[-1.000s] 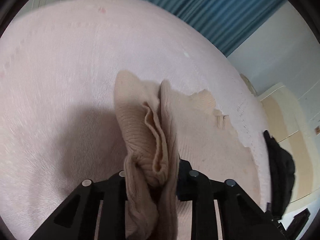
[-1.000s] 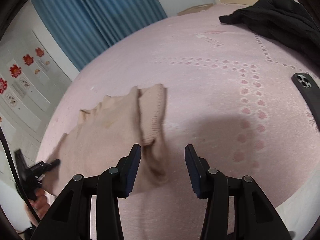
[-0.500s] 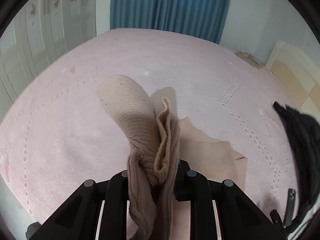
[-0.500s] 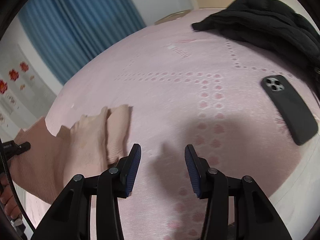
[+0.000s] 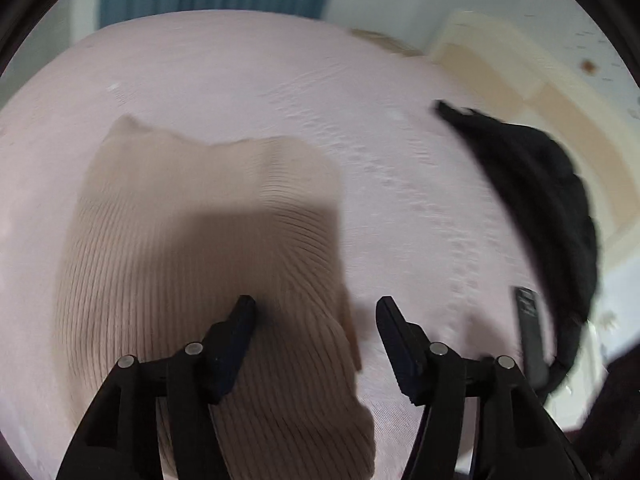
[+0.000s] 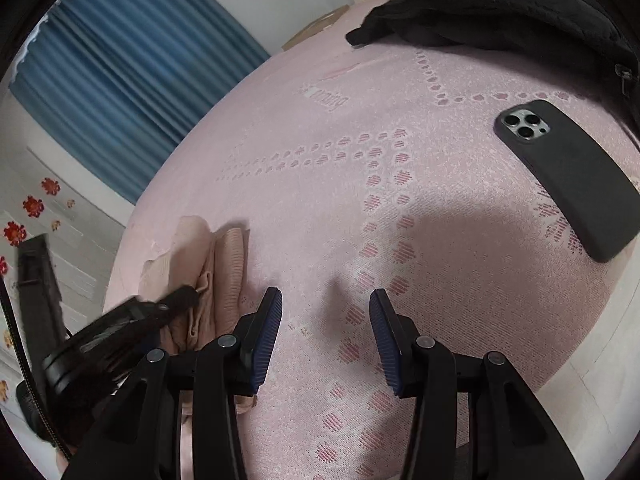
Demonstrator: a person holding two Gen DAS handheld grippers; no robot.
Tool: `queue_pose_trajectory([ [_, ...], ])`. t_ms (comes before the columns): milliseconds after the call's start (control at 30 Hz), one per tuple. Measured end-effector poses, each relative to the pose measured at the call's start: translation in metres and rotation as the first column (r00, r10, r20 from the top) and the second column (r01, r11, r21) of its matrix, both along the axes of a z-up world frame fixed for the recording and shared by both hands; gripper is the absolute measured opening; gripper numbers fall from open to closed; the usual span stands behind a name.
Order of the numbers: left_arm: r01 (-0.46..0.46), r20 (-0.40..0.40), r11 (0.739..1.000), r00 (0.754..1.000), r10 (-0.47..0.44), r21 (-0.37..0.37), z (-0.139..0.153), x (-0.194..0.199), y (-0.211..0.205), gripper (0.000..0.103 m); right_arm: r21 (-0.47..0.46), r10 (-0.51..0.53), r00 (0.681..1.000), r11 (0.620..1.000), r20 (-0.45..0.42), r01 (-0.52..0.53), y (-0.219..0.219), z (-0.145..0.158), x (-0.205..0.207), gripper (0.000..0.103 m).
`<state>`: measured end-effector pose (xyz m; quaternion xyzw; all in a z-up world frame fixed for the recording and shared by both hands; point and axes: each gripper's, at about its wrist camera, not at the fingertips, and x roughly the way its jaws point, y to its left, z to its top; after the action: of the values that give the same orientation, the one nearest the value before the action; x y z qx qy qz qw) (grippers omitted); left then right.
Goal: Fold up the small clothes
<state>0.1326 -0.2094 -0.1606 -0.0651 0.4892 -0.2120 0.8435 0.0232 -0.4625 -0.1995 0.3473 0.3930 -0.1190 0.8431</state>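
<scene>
Garment: the small beige ribbed knit top (image 5: 200,264) lies on the pink patterned bed cover (image 6: 420,240), toward its left side as I see it from the right wrist camera, well apart from the far edge.
Left gripper: my left gripper (image 5: 316,320) hovers over the near part of the top. Its jaws are opening; the knit lies below them, and I see no pad pressing on it.
Right gripper: my right gripper (image 6: 326,312) hangs over bare cover, just beside the top. Its jaws are spread with nothing between them.
Done: one part of the top seems laid over the body, so I judge that one fold is made. The picture is blurred, so I cannot tell how neat it is.
Left to do: probably the other side and then a fold in half; the layers look bunched near the right edge.
Other things: a black phone in a case (image 6: 568,176) and a black jacket (image 6: 500,4) lie toward the far right corner, clear of my work.
</scene>
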Motion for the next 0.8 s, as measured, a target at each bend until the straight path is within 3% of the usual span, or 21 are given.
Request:
queue_pose_trajectory([
  [167, -0.030, 0.051, 0.995, 0.998, 0.035, -0.094, 0.018, -0.002, 0.066, 0.064, -0.011, 0.084, 0.996, 0.996, 0.015, -0.084, 0.019, 0.002, 0.013, 0.046],
  [333, -0.136, 0.113, 0.990, 0.984, 0.141, -0.044, 0.012, -0.002, 0.145, 0.066, 0.019, 0.213, 0.973, 0.976, 0.087, -0.216, 0.046, 0.008, 0.023, 0.048],
  [467, -0.171, 0.148, 0.985, 0.974, 0.171, -0.017, -0.003, -0.003, 0.191, 0.066, 0.076, 0.271, 0.948, 0.955, 0.166, -0.287, 0.067, 0.017, 0.041, 0.054],
  [633, -0.171, 0.137, 0.978, 0.973, 0.187, -0.119, -0.022, 0.000, 0.230, 0.066, 0.085, 0.309, 0.947, 0.945, 0.088, -0.317, 0.086, 0.007, 0.088, 0.055],
  [667, -0.168, 0.131, 0.976, 0.974, 0.187, -0.141, -0.026, 0.000, 0.233, 0.066, 0.088, 0.313, 0.948, 0.944, 0.062, -0.317, 0.089, 0.001, 0.097, 0.054],
  [700, -0.164, 0.127, 0.975, 0.975, 0.184, -0.150, -0.031, 0.002, 0.233, 0.066, 0.082, 0.311, 0.950, 0.947, 0.023, -0.312, 0.092, -0.005, 0.107, 0.047],
  [733, -0.160, 0.124, 0.976, 0.976, 0.180, -0.151, -0.033, 0.004, 0.234, 0.066, 0.068, 0.309, 0.951, 0.949, -0.001, -0.308, 0.095, -0.009, 0.113, 0.031],
  [800, -0.164, 0.125, 0.977, 0.975, 0.181, -0.137, -0.038, 0.010, 0.229, 0.066, 0.008, 0.332, 0.943, 0.943, 0.007, -0.332, 0.105, -0.006, 0.116, 0.021],
])
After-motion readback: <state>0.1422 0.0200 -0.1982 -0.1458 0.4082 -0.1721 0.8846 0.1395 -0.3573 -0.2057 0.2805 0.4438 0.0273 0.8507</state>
